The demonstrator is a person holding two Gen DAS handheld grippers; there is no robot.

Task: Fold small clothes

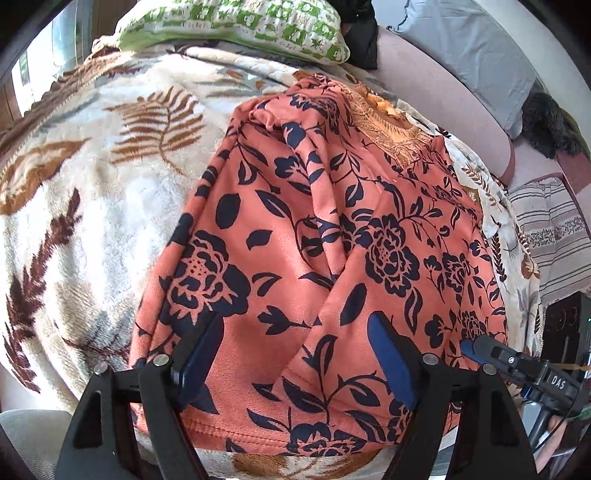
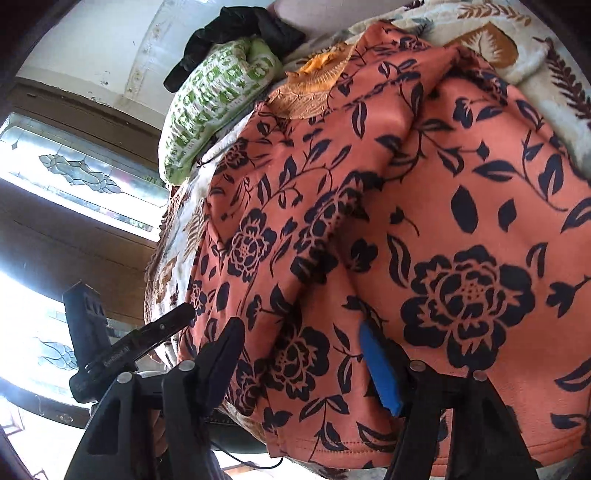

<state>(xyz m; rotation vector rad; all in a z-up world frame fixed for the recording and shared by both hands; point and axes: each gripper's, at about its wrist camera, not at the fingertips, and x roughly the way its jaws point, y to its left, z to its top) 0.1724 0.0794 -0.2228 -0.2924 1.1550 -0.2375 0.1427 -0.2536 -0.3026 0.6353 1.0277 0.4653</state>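
An orange garment with a dark blue flower print (image 1: 317, 236) lies on a cream leaf-print blanket (image 1: 92, 177), both sides folded in toward the middle, collar at the far end. It fills the right wrist view (image 2: 424, 229). My left gripper (image 1: 295, 332) is open over the near hem, fingers wide apart above the cloth. My right gripper (image 2: 299, 332) is open over the hem too, blue pads (image 2: 380, 369) apart, nothing held. The right gripper's tip (image 1: 476, 347) shows at the garment's right edge in the left wrist view. The left gripper shows at left in the right wrist view (image 2: 162, 325).
A green-and-white patterned pillow (image 1: 240, 26) and dark clothing (image 2: 236, 33) lie at the far end of the bed. A grey-blue pillow (image 1: 476, 55) and striped cloth (image 1: 550, 229) lie on the right. A window (image 2: 74, 173) is on the left in the right wrist view.
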